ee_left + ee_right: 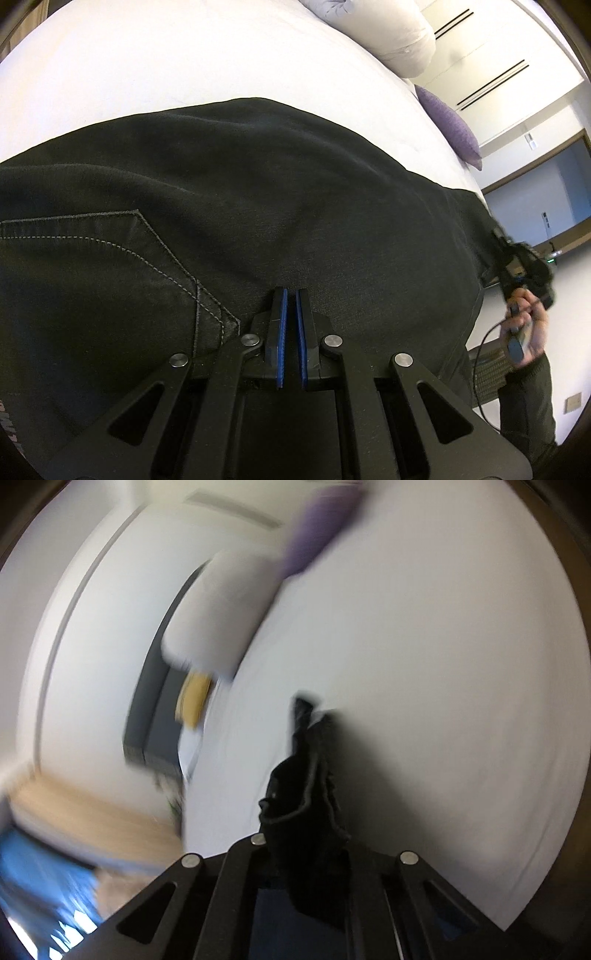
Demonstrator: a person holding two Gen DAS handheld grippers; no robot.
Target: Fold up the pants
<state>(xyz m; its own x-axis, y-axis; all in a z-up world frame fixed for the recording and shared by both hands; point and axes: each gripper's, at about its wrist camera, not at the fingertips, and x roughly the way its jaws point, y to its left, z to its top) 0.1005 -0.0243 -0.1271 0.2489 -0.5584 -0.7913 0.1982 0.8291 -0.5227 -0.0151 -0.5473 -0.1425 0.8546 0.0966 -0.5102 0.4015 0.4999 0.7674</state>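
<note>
Left gripper (291, 291) nearly closed, empty, over black pants (258, 192) on bed (184, 55); right gripper (306, 830) clamped on pants hem

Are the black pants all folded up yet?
Not yet. The pants lie spread across the white bed, and the right claw holds one bunched end.

Pants (258, 192) lie spread on bed (184, 55), back pocket (92, 266) left of left gripper (291, 295), which sits over the fabric. Two pillows (399, 40), (450, 125) rest at far right of bed. Right gripper (517, 273) at pants' right edge. Right wrist view: bunched cloth (306, 794) between the fingers, bed beyond.
</note>
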